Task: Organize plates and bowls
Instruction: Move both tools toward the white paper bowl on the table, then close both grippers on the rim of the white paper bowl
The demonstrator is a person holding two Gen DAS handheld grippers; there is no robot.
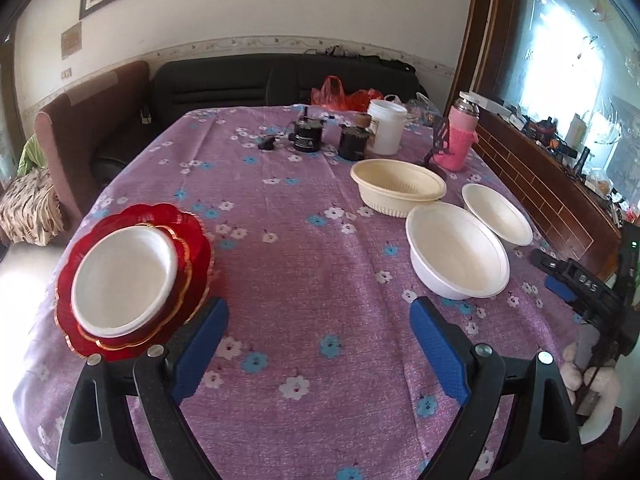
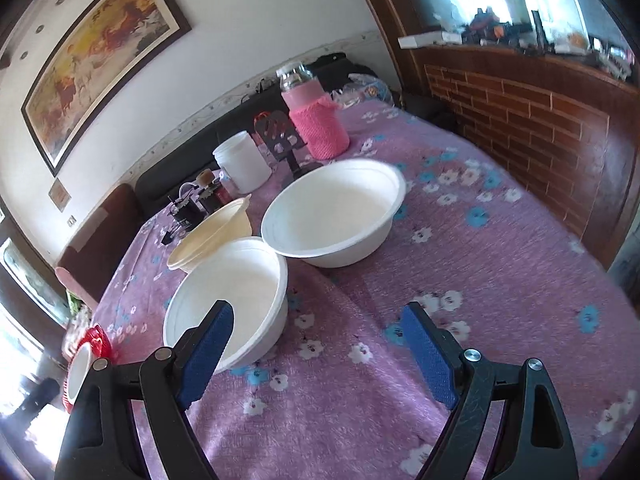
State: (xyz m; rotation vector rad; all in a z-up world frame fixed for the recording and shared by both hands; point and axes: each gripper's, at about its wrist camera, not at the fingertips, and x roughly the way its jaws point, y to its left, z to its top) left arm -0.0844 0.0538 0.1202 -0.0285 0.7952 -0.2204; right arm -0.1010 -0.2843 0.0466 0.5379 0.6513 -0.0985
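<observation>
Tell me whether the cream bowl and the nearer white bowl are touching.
Cannot tell. In both wrist views the white bowl overlaps the cream bowl, hiding any contact or gap.

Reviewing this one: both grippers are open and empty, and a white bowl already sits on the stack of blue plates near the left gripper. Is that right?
Not quite. The plates under the white bowl are red with gold edging, not blue, as the left wrist view shows. The rest holds: the left gripper and right gripper are both open and hold nothing.
</observation>
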